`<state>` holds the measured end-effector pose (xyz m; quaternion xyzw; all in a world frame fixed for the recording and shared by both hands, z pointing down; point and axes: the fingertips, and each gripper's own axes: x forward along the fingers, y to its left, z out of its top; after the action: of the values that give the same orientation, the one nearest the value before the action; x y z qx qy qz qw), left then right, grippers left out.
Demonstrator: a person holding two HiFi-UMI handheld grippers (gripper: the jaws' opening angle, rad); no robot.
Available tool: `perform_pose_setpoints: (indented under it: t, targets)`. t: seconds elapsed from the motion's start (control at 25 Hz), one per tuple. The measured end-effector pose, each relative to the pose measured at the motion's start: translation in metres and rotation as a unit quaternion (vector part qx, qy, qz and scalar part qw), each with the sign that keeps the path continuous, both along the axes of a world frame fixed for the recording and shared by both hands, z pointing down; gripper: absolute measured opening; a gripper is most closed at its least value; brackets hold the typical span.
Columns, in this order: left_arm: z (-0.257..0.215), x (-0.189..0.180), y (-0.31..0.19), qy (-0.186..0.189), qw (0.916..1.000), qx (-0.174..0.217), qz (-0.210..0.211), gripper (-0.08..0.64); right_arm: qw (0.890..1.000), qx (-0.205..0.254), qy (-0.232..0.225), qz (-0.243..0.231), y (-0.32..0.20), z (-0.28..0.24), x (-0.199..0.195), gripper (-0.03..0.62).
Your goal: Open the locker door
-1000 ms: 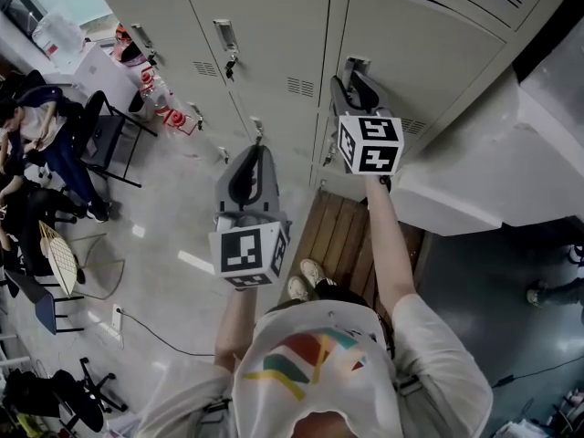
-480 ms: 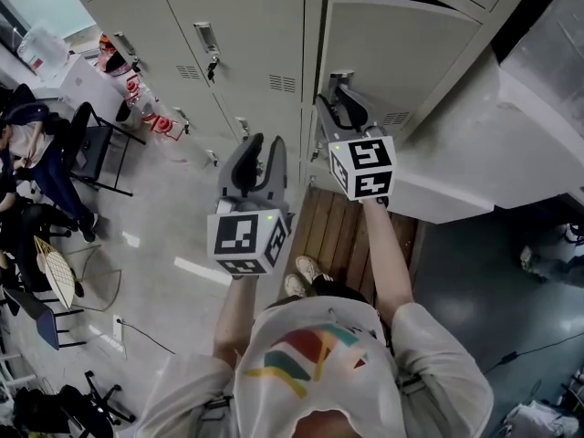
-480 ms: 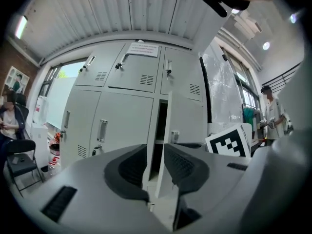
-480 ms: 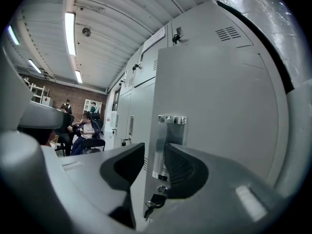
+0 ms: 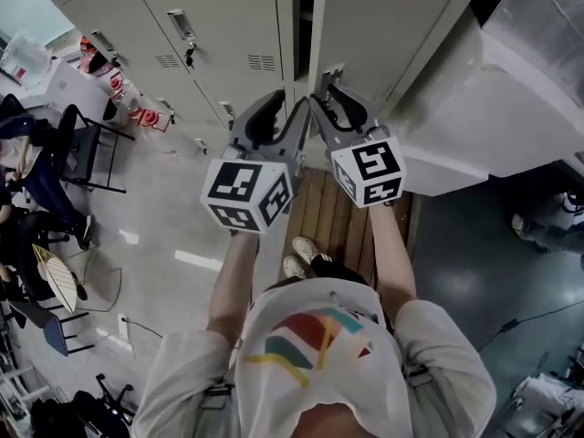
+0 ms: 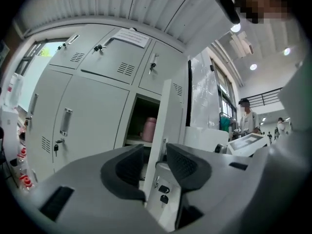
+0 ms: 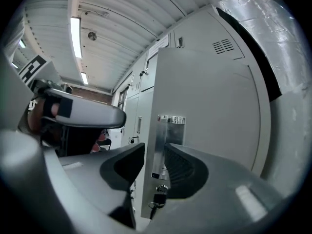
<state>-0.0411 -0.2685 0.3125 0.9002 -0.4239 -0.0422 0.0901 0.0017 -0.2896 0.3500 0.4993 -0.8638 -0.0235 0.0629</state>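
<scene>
Grey steel locker door [image 5: 383, 35] ajar. Right tool [image 7: 155, 156] clamped on latch plate [image 7: 169, 126]. Left tool [image 6: 154, 151] jaws just opening wide, door edge between, ungripped. Risk: thin plate slips from pads under angled pull, door swings shut.

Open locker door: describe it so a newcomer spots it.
Look at the grey lockers. In the rightmost column, one door stands ajar, a pink container inside. Only it is open, its handle between the jaws of the right hand-held gripper.

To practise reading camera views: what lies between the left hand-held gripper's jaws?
The free edge of the open locker door, shown in the left gripper view. The left hand-held gripper has just been opening its jaws, which stand apart.
</scene>
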Motion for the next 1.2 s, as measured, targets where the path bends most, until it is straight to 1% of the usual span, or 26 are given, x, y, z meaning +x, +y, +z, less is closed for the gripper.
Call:
perform_pose_setpoints:
  t: [0.12, 0.24, 0.48, 0.68, 0.8, 0.92, 1.2]
  targets:
    - [0.0, 0.019, 0.0, -0.01, 0.9998, 0.001, 0.02, 0.133, 1.0, 0.002, 0.003, -0.003, 0.012, 0.001, 0.006, 0.119]
    - [-0.001, 0.034, 0.003, -0.011, 0.9992, -0.001, 0.038, 0.133, 1.0, -0.001, 0.004, -0.006, 0.023, 0.001, 0.012, 0.118]
    - [-0.003, 0.054, 0.012, -0.01, 0.9978, -0.002, 0.065, 0.133, 1.0, -0.007, -0.006, -0.008, 0.043, 0.0, 0.025, 0.117]
    - [-0.001, 0.07, 0.024, -0.018, 0.9956, 0.0, 0.092, 0.132, 1.0, -0.01, -0.007, -0.002, 0.055, 0.002, 0.036, 0.117]
    - [-0.001, 0.079, 0.03, -0.026, 0.994, 0.002, 0.106, 0.11, 1.0, -0.01, -0.01, 0.006, 0.063, 0.002, 0.044, 0.118]
    - [-0.001, 0.084, 0.035, -0.035, 0.9931, 0.009, 0.111, 0.104, 1.0, -0.01, -0.015, 0.017, 0.073, 0.004, 0.054, 0.118]
    - [0.0, 0.095, 0.046, -0.038, 0.991, 0.015, 0.127, 0.101, 0.997, -0.022, -0.032, 0.06, 0.105, 0.014, 0.089, 0.117]
